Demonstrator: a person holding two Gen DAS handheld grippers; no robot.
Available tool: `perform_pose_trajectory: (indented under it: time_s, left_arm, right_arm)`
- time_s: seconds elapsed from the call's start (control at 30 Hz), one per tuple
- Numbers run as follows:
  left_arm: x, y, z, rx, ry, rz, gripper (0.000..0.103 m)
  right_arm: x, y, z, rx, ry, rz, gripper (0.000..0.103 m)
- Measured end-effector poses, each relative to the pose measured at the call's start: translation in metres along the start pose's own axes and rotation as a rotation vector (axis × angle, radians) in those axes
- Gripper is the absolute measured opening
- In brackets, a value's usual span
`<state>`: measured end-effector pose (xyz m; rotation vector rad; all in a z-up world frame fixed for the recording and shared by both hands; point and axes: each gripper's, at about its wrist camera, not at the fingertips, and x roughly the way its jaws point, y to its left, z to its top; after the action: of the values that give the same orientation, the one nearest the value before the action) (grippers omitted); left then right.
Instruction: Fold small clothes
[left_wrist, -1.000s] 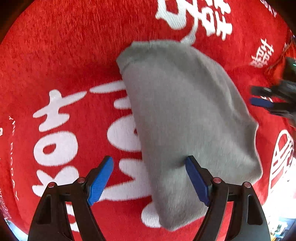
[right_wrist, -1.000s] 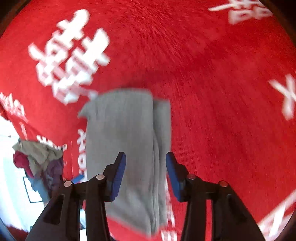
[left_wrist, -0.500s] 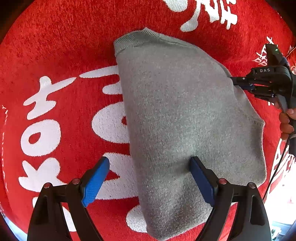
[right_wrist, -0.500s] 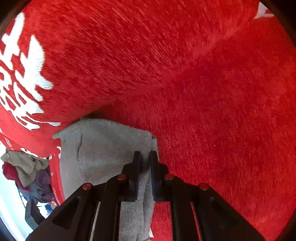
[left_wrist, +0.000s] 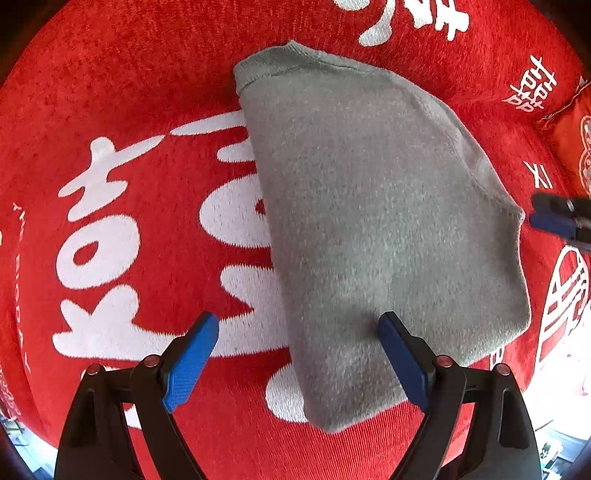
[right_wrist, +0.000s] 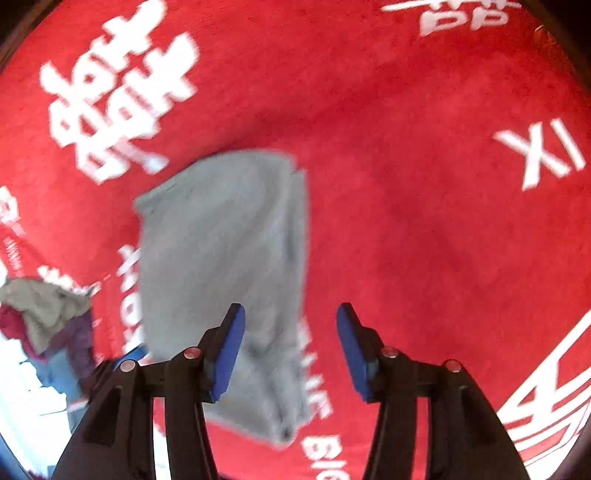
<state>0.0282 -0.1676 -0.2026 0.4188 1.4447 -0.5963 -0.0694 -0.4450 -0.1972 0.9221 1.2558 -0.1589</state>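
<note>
Grey knit garment (left_wrist: 376, 229) lies folded mid-frame on the red cloth (left_wrist: 122, 74): soft, light, floppy; best pinched at an edge. Left tool (left_wrist: 295, 354) gapes wide, empty; right tool (right_wrist: 290, 350) is opening, empty.

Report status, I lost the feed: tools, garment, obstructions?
Left tool open over grey garment. Right tool opening, nothing gripped. Garment folded flat on red blanket. No obstructions.

A plush red cloth with white characters (left_wrist: 96, 236) is being lit brightly; a heap of mixed clothes (right_wrist: 44, 317) is seen beyond its edge.
</note>
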Motion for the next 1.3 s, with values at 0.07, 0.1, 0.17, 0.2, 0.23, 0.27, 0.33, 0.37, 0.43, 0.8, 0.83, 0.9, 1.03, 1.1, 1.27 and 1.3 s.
perform_pose_trajectory:
  time_s: [0.07, 0.1, 0.17, 0.2, 0.23, 0.27, 0.33, 0.37, 0.43, 0.8, 0.83, 0.9, 1.03, 1.1, 1.27, 1.3]
  left_arm:
    - [0.0, 0.0, -0.003, -0.002, 0.002, 0.003, 0.089]
    - [0.001, 0.0, -0.004, -0.001, 0.006, 0.01, 0.089]
    - [0.001, 0.002, -0.003, 0.004, 0.017, 0.021, 0.089]
    - [0.002, 0.003, -0.003, 0.003, 0.02, 0.021, 0.089]
    - [0.002, 0.001, -0.003, 0.002, 0.024, 0.019, 0.089]
    - [0.003, 0.001, -0.003, 0.0, 0.029, 0.02, 0.089]
    - [0.003, 0.002, -0.005, -0.003, 0.036, 0.02, 0.089]
    - [0.001, 0.002, -0.007, -0.004, 0.037, 0.021, 0.089]
    - [0.001, 0.0, -0.006, -0.003, 0.042, 0.023, 0.089]
    - [-0.007, 0.001, -0.016, 0.0, 0.042, 0.02, 0.089]
    - [-0.007, 0.001, -0.015, 0.0, 0.043, 0.021, 0.089]
    - [-0.006, 0.0, -0.015, 0.002, 0.045, 0.024, 0.089]
    - [-0.005, -0.002, -0.015, 0.002, 0.051, 0.03, 0.089]
    - [-0.004, -0.003, -0.014, 0.001, 0.052, 0.031, 0.089]
    - [-0.001, -0.01, -0.01, 0.003, 0.057, 0.033, 0.089]
    - [0.0, -0.011, -0.009, 0.004, 0.058, 0.033, 0.089]
  right_arm:
    - [0.009, 0.009, -0.011, -0.003, 0.035, 0.057, 0.055]
    - [0.015, 0.011, -0.015, -0.003, 0.046, 0.071, 0.055]
    - [0.027, 0.013, -0.015, -0.01, 0.058, 0.086, 0.027]
    - [0.034, 0.019, -0.015, -0.014, 0.06, 0.058, 0.009]
    - [0.044, 0.02, -0.015, -0.002, 0.066, 0.01, 0.009]
    - [0.049, 0.014, -0.016, 0.025, 0.066, -0.001, 0.009]
    - [0.052, 0.009, -0.017, 0.079, 0.05, 0.034, 0.008]
    - [0.05, 0.01, -0.019, 0.075, 0.044, 0.032, 0.009]
    - [0.043, 0.017, -0.025, 0.036, 0.038, 0.003, 0.016]
    - [0.021, 0.005, -0.042, 0.004, 0.078, -0.032, 0.055]
    - [0.022, 0.005, -0.04, 0.008, 0.08, -0.032, 0.056]
    - [0.023, 0.005, -0.04, 0.015, 0.084, -0.032, 0.056]
    - [0.024, 0.006, -0.039, 0.022, 0.084, -0.022, 0.058]
    - [0.024, 0.007, -0.039, 0.016, 0.085, -0.018, 0.059]
    - [0.022, 0.006, -0.038, 0.013, 0.083, -0.011, 0.061]
    - [0.023, 0.005, -0.038, 0.015, 0.085, -0.009, 0.061]
